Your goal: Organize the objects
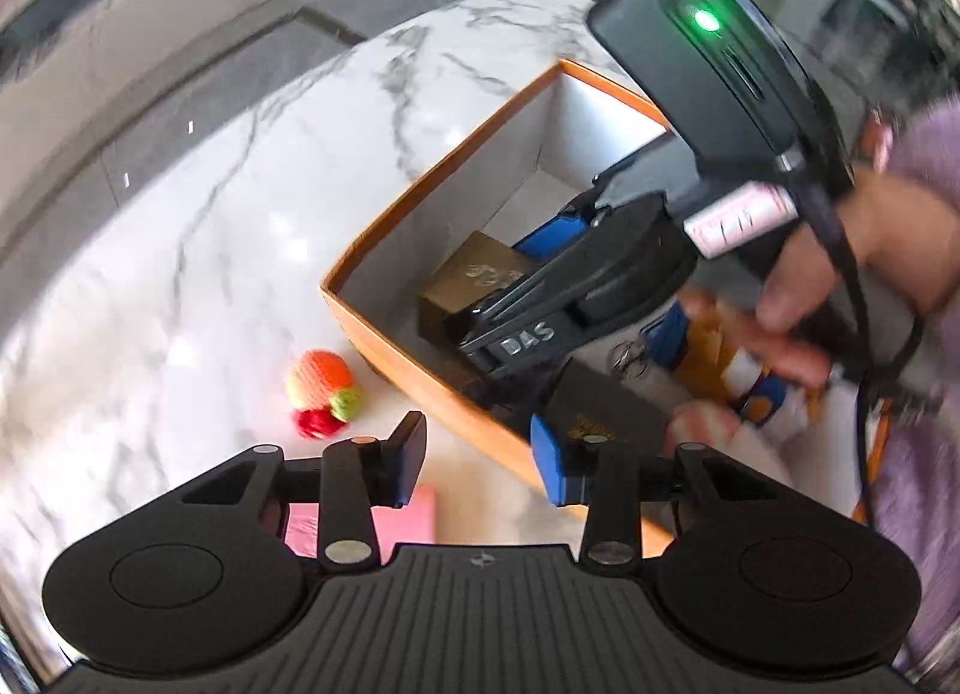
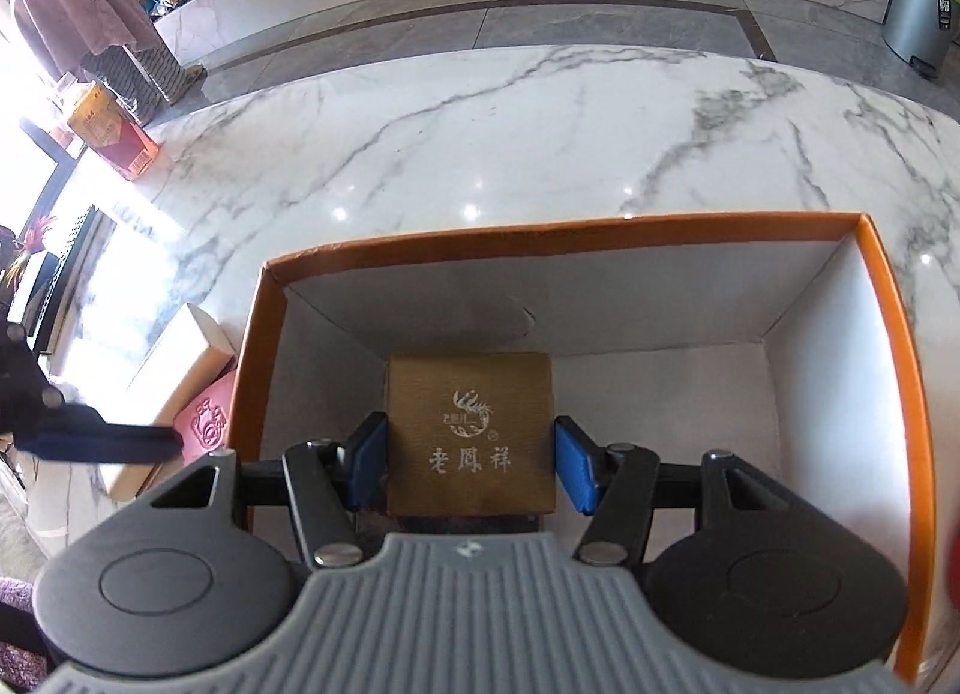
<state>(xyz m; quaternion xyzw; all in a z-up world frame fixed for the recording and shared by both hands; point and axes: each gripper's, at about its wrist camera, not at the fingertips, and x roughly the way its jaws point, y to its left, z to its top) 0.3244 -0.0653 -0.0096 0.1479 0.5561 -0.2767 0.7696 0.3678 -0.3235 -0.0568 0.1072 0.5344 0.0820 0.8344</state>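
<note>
An orange box [image 2: 540, 227] with white inner walls stands on the marble table [image 2: 480, 141]. My right gripper [image 2: 469, 469] reaches down into it, shut on a brown box [image 2: 468, 394] with a gold logo, its blue pads against both sides. In the left wrist view the right gripper [image 1: 540, 268] and the brown box [image 1: 468, 274] sit inside the orange box [image 1: 432, 394]. My left gripper [image 1: 480, 463] hovers above the box's near rim, open and holding nothing. A knitted orange, green and red toy [image 1: 321, 388] lies on the table outside.
A black box with gold print [image 1: 600, 412], a keyring [image 1: 627, 358] and a plush toy [image 1: 720, 346] lie by a person's hand [image 1: 840, 286]. A pink box [image 2: 207, 424] and a white box [image 2: 180, 358] lie left of the orange box. A red carton [image 2: 120, 141] stands far left.
</note>
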